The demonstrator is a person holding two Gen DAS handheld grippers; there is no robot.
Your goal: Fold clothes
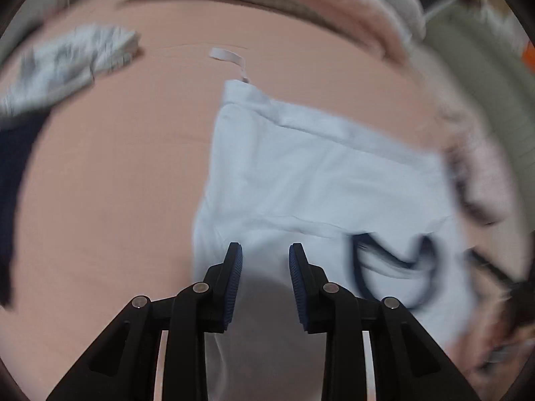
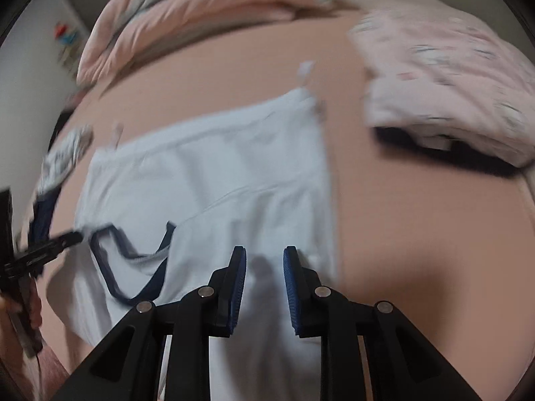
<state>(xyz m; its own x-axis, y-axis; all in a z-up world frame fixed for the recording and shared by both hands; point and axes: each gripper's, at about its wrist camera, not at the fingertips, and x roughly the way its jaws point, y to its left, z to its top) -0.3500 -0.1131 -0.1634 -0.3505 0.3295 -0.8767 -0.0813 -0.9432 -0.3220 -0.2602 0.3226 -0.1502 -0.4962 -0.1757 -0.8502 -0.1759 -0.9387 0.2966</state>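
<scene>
A pale blue top (image 1: 317,173) with a navy-trimmed neckline (image 1: 361,267) lies spread flat on the salmon bed sheet (image 1: 117,183). My left gripper (image 1: 265,247) hangs just above the top's near left part, jaws apart, with cloth showing below the gap but none pinched. In the right wrist view the same top (image 2: 214,173) stretches away, its neckline (image 2: 133,267) at the lower left. My right gripper (image 2: 264,250) stands open over the near right part, a shadow under it. The left gripper's black finger (image 2: 67,239) reaches in beside the neckline.
A grey patterned garment (image 1: 67,63) and a dark navy cloth (image 1: 13,167) lie at the far left. A pink quilt (image 2: 184,10) is bunched along the back. A pink printed folded pile (image 2: 451,83) sits on a dark item (image 2: 434,153) at the right.
</scene>
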